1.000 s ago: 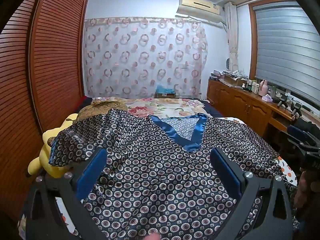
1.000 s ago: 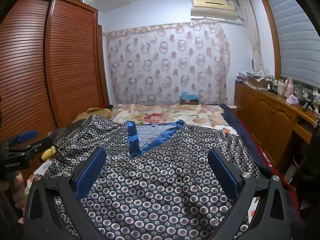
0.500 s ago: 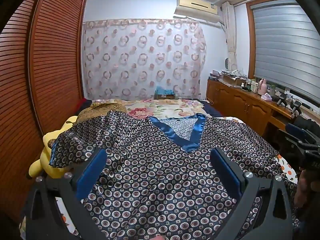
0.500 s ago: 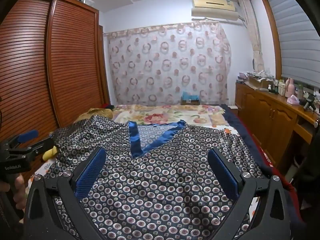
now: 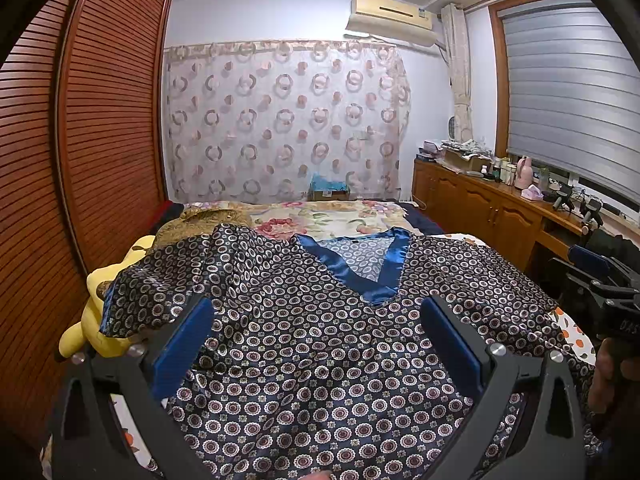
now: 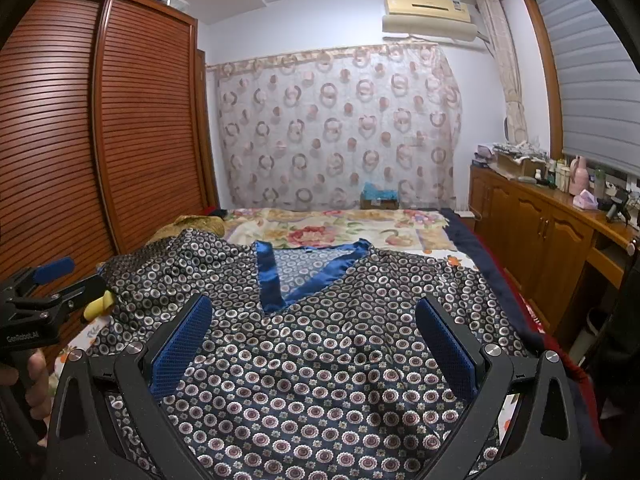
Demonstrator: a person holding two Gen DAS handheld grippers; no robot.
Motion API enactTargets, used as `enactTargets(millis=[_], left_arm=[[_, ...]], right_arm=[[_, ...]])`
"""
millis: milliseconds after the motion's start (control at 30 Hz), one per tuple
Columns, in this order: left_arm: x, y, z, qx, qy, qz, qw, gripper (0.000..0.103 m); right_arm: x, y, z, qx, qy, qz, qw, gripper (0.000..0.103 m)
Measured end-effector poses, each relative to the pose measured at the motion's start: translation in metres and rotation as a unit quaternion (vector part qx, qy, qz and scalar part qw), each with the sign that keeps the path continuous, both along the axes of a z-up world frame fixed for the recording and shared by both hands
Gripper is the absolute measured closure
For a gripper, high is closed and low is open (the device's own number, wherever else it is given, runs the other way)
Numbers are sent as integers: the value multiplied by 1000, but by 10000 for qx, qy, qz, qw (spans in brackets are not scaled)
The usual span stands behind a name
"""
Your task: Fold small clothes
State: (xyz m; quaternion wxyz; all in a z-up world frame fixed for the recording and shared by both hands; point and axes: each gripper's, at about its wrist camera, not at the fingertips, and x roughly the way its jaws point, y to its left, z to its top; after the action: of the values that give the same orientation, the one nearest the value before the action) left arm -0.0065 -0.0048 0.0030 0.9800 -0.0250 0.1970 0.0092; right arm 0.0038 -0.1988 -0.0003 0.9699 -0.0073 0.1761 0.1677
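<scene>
Shirt spread flat on bed, both tongs apart above it, fold not yet begun.

Bed [image 5: 452, 222]: floral cover, carries the whole job. On it the shirt [image 5: 320, 344], dark with ring pattern and blue V collar [image 5: 380, 280], lies front-up, collar away from the person; its left sleeve drapes over a yellow plush toy [image 5: 96, 300] at the bed edge. Step in hand, by my reading: lining up for the first fold. Next move calls for each pair to drop onto a hem corner or sleeve edge and pinch the slippery cloth (likely to slide). Left tongs [image 5: 320, 340] and right tongs [image 6: 314, 340] both stand wide apart, empty, hovering over the shirt's lower body, which fills the gap between each pair's pads.
</scene>
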Motion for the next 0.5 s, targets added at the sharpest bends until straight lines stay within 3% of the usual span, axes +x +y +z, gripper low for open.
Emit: enactTargets(millis=[500], left_arm=[[-1,-2,3,32,-39,9,10000,0]], right_arm=[[-1,0,0,15,-14,1,10000,0]])
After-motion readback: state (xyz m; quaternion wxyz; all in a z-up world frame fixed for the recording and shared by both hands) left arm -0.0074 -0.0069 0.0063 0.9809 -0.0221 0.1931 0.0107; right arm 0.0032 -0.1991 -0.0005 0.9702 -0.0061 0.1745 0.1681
